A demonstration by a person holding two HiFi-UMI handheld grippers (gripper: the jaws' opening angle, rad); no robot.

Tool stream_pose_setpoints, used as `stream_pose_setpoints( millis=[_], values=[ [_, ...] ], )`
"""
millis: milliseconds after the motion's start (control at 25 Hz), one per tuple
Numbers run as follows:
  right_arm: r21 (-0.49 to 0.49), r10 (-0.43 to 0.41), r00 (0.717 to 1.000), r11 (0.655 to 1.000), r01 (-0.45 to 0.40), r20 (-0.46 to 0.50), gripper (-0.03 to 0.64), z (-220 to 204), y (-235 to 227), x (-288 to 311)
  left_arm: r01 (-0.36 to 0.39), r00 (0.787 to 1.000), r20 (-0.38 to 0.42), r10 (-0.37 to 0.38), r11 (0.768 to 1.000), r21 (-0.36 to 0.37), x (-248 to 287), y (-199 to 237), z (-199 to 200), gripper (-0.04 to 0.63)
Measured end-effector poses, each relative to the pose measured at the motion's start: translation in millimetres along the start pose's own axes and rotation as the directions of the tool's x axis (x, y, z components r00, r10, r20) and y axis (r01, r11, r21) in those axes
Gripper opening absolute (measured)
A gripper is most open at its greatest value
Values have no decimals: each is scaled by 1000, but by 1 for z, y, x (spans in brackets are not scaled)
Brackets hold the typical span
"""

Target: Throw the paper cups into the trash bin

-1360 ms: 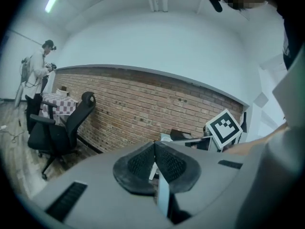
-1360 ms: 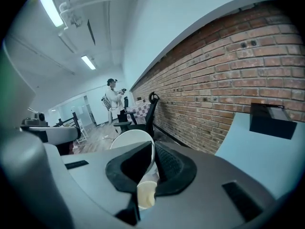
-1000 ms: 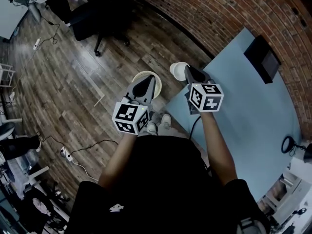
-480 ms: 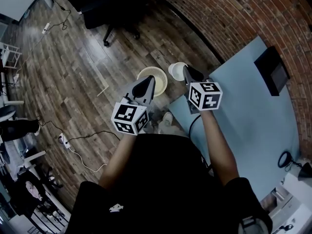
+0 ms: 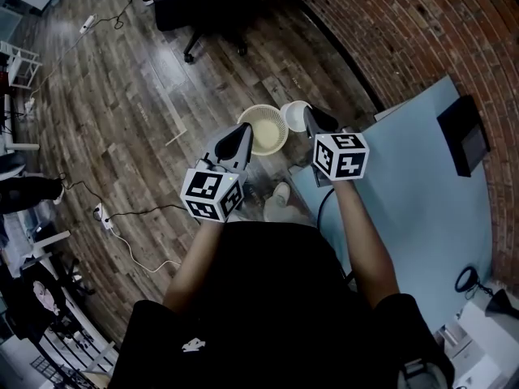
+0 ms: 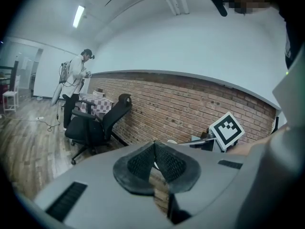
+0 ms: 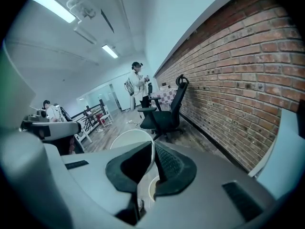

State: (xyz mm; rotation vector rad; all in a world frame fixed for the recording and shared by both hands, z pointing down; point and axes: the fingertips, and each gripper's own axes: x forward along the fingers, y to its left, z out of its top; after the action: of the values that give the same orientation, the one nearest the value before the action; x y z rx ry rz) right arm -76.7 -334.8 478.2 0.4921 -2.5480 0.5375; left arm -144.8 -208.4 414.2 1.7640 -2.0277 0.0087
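Starting nearest the person, the left gripper (image 5: 241,134) hangs at about 11 o'clock from the body. In its own view its pads (image 6: 143,163) are pressed together with nothing between them, so it carries nothing. The right gripper (image 5: 312,120) is held out at about 1 o'clock, and its pads (image 7: 169,163) pinch the thin white wall of a paper cup (image 5: 293,115) just below the rim. In the right gripper view the cup (image 7: 131,140) curves away to 10 o'clock of the jaws. In the head view the cup shows its open mouth as a full ring, so I judge that it points up toward the camera, with its long axis near vertical and perhaps a little tilted. It sits just off the 2 o'clock edge of the cream trash bin (image 5: 263,132), which stands on the wooden floor (image 5: 122,96) beyond the person's shoes (image 5: 280,193). How high the cup is above the bin cannot be told. The throw is therefore not yet done: the cup has been carried off the blue table (image 5: 422,185) at 3 o'clock and is almost over the bin, with a short move toward 8 o'clock and a release left. No cup shows inside the bin, and none on the table. Farther off, an office chair (image 5: 203,6) stands at 11 o'clock and the brick wall (image 5: 389,31) runs at 1 o'clock.
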Motion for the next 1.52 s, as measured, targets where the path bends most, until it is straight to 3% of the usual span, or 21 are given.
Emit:
stream_pose_setpoints(
  millis=[400,800,1240,1520],
  values=[
    [-9,3,998,1000,-3,-68,25,-13,45,47,-8,1000,-27,7,999,-45,-19,67,-7,8],
    [28,-33,988,999,38,-153,25,-34,83,104,58,992,-104,-68,994,-88,-18,129,-24,8],
    [31,-73,957,996,85,-281,25,-89,99,161,116,967,-216,-133,989,-90,3,191,-63,8],
    [56,-117,934,988,144,-337,25,-134,85,187,159,945,-273,-182,982,-104,22,214,-102,8]
  ],
)
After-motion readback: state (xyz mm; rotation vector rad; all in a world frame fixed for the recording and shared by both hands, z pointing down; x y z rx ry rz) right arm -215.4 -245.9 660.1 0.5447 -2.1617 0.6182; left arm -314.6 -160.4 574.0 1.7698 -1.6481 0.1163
